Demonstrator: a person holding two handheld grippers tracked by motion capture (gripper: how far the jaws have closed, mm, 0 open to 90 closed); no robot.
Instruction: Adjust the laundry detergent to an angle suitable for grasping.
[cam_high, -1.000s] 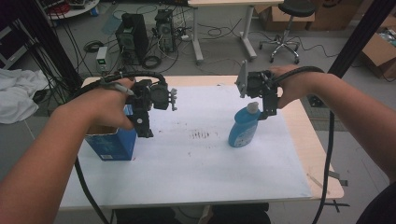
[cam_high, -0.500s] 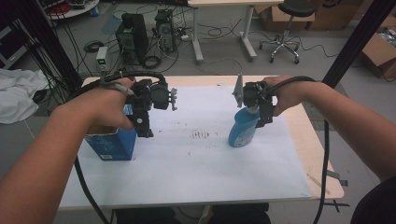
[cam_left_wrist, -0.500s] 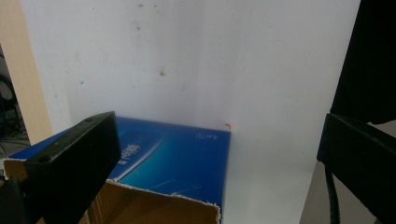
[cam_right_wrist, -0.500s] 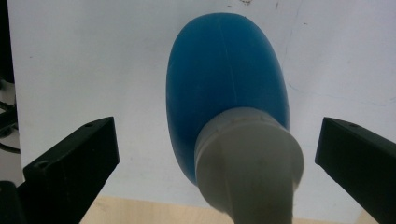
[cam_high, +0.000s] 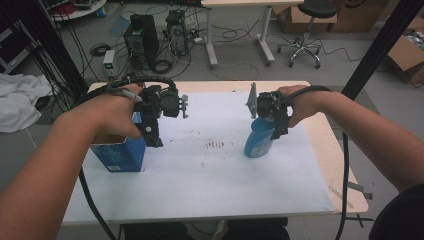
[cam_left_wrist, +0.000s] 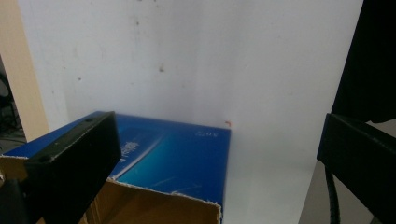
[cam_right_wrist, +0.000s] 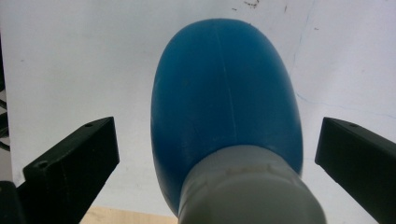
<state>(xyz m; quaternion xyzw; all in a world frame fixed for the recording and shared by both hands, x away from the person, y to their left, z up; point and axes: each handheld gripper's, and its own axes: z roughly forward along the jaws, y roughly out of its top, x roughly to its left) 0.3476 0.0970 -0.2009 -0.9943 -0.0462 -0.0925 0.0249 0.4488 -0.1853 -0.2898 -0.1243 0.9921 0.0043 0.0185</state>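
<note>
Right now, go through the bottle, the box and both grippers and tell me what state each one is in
Blue bottle: upright on the white table, white cap on.
Blue box: standing on the table, top open, torn cardboard edge showing.
Left gripper: open, jaws spread above the box's open top.
Right gripper: open, one jaw on each side of the bottle, neither touching it.

Blue box near table's left edge: top half hidden behind left hand in high view; print too blurred to read. Blue bottle: cap hidden under right gripper there; cap cut off by bottom edge in right gripper view
</note>
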